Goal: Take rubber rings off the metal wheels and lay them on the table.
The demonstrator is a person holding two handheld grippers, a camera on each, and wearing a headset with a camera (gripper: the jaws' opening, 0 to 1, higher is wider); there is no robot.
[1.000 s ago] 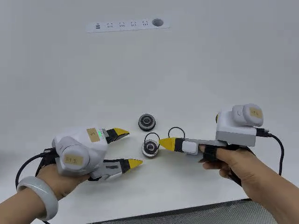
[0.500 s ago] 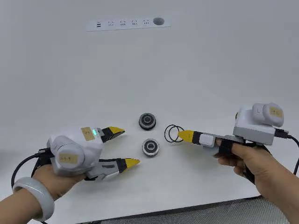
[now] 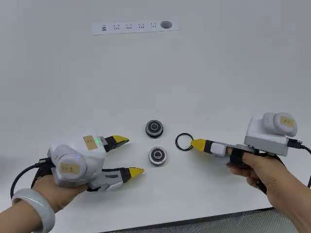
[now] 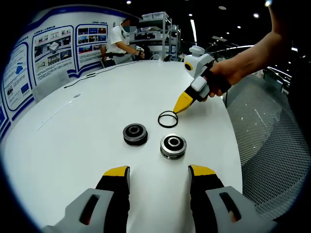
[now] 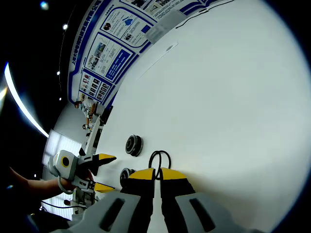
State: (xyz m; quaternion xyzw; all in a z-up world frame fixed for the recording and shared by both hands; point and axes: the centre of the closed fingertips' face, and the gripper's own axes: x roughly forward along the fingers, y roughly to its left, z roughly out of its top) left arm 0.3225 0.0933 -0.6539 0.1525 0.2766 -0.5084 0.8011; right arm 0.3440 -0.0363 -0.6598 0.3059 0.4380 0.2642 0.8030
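Two small wheels lie on the white table (image 3: 218,87). The far wheel (image 3: 154,128) (image 4: 135,133) (image 5: 133,144) still has a black rubber ring round it. The near wheel (image 3: 157,156) (image 4: 173,145) shows a bare metal rim. To their right a black rubber ring (image 3: 184,141) (image 4: 168,119) (image 5: 159,158) rests on the table. My right gripper (image 3: 194,143) (image 5: 156,171) is shut on its near edge. A second ring may overlap it; I cannot tell. My left gripper (image 3: 129,155) (image 4: 159,171) hovers open, left of the near wheel, holding nothing.
A white power strip (image 3: 136,25) lies far back on the table. The table's front edge runs just under both hands, with grey mesh floor (image 4: 272,145) beyond it. People stand by shelves (image 4: 155,29) past the table's far end.
My right gripper pulled the ring off the near wheel, carried it right and lowered it beside the ring lying there. My left gripper drew back slightly to the left.
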